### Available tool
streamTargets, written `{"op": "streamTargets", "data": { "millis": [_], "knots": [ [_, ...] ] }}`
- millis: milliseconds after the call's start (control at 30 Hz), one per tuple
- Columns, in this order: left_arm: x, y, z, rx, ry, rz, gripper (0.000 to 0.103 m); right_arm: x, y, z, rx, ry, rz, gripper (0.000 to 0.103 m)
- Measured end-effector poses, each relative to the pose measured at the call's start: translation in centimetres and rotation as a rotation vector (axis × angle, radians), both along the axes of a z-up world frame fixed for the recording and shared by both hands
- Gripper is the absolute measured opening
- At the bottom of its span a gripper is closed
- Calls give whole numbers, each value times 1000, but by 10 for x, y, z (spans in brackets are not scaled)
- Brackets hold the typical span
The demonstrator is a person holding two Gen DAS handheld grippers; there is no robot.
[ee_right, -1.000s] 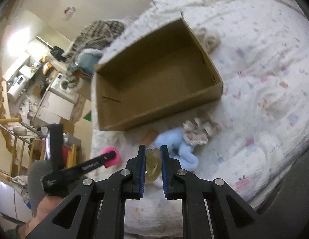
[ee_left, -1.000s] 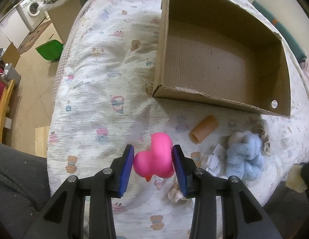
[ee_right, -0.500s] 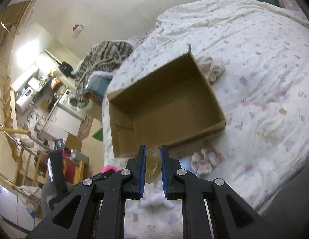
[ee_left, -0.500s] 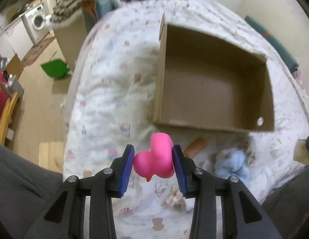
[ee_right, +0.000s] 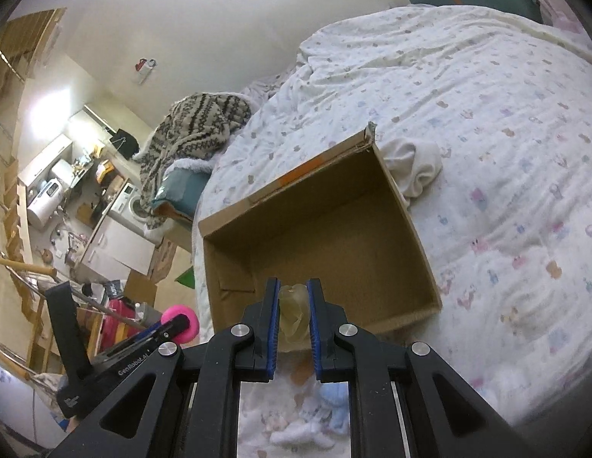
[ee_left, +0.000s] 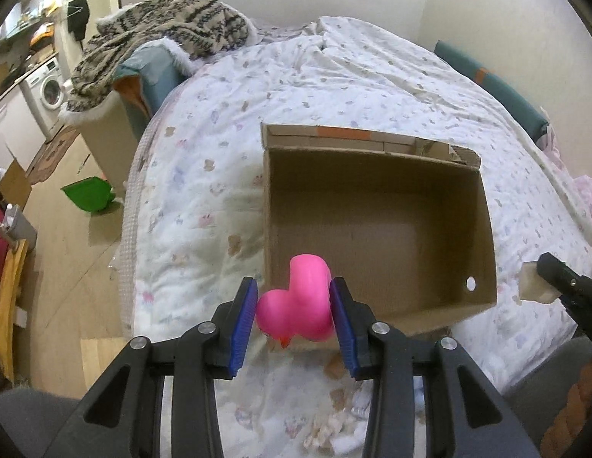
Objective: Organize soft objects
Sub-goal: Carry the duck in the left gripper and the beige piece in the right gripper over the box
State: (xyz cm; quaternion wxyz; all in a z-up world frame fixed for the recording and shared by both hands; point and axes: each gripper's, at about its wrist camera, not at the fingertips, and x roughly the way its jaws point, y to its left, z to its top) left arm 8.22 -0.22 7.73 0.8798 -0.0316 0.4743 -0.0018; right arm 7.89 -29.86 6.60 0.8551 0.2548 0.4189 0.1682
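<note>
My left gripper [ee_left: 292, 315] is shut on a pink rubber duck [ee_left: 296, 305] and holds it in the air over the near left corner of an open cardboard box [ee_left: 376, 229] on the bed. The duck also shows in the right wrist view [ee_right: 180, 322]. My right gripper [ee_right: 292, 315] is shut on a pale yellowish soft toy [ee_right: 292, 313], held above the box's near wall [ee_right: 319, 236]. That toy shows at the right edge of the left wrist view [ee_left: 532, 286]. The box looks empty.
A blue plush toy [ee_right: 334, 404] and pale soft items [ee_right: 292, 431] lie on the patterned bedspread [ee_left: 204, 198] below the grippers. A white cloth [ee_right: 414, 168] lies behind the box. A patterned blanket [ee_left: 162, 34] drapes a bin left of the bed. A green dustpan [ee_left: 88, 192] is on the floor.
Both grippers have risen and moved toward the box, each still holding its toy. The soft items on the bed have dropped toward the bottom of both views.
</note>
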Motion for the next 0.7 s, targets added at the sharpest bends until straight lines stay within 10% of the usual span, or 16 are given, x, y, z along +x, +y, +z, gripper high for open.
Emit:
{"op": "streamTargets", "data": {
  "millis": [700],
  "knots": [
    [49,-29,-67,3,79,-54,36,61,18,-59,-100,134,36,16]
  ]
}}
